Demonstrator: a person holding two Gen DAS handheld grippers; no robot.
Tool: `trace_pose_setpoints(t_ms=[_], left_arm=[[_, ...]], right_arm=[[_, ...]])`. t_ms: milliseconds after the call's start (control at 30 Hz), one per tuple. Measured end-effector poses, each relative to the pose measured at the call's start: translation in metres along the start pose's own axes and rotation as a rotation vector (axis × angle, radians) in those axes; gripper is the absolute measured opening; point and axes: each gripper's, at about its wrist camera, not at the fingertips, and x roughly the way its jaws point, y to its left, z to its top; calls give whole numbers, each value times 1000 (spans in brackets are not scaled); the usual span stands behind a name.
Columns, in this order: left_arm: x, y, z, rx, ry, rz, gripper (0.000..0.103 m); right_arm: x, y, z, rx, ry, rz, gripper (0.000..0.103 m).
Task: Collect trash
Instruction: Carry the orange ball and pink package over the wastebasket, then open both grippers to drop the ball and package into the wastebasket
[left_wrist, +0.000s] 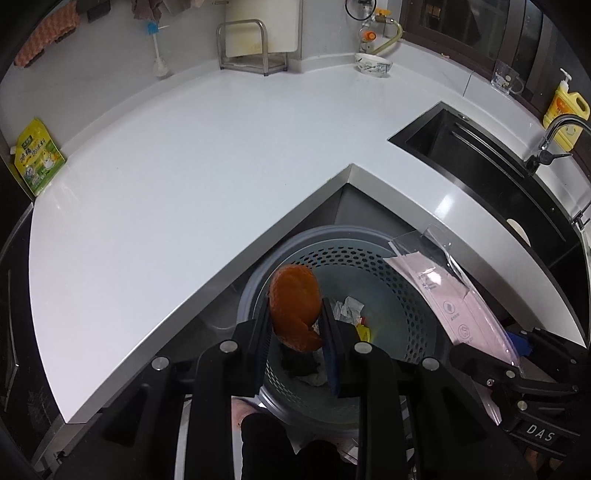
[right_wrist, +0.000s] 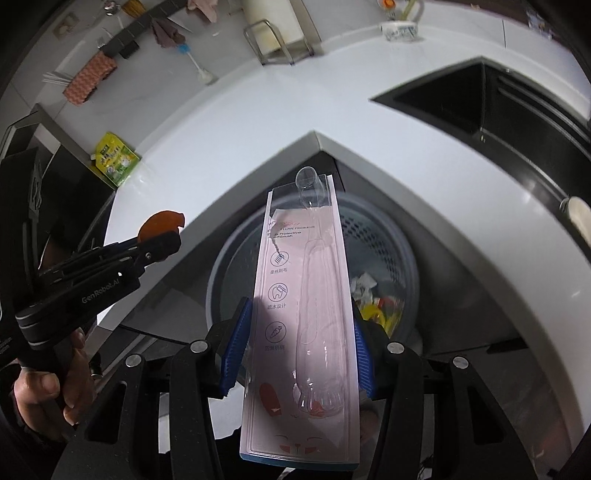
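My left gripper (left_wrist: 295, 325) is shut on a piece of orange peel (left_wrist: 293, 306), held above the open mouth of a grey perforated bin (left_wrist: 402, 280) tucked under the counter corner. Crumpled paper and coloured scraps (left_wrist: 352, 312) lie at the bin's bottom. My right gripper (right_wrist: 301, 343) is shut on a pink toothbrush blister pack (right_wrist: 306, 295), its blue pads (right_wrist: 236, 343) pressing both long edges. The pack's far end reaches over the bin (right_wrist: 373, 236). The same pack (left_wrist: 454, 299) shows at the right of the left wrist view. In the right wrist view the left gripper (right_wrist: 162, 236) with the peel (right_wrist: 162, 221) sits at the left.
The white L-shaped counter (left_wrist: 192, 177) wraps around the bin, its inner corner just above the rim. A black sink (left_wrist: 476, 158) with a tap lies right. A yellow-green pouch (left_wrist: 37, 157), a bowl (left_wrist: 373, 64), a metal rack (left_wrist: 251, 48) and a yellow soap bottle (left_wrist: 565, 107) line the edges.
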Motion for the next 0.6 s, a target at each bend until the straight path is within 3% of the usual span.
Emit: trace_pose_setpoints(t_ms=[333,600], left_arm=[[44,-4,-12,10,59,2,26],[55,2,-16,-11,73,5,29]], right_arm=[[40,-9,-2,29,39,-7,48],[62,-17,1,45,65,1,48]])
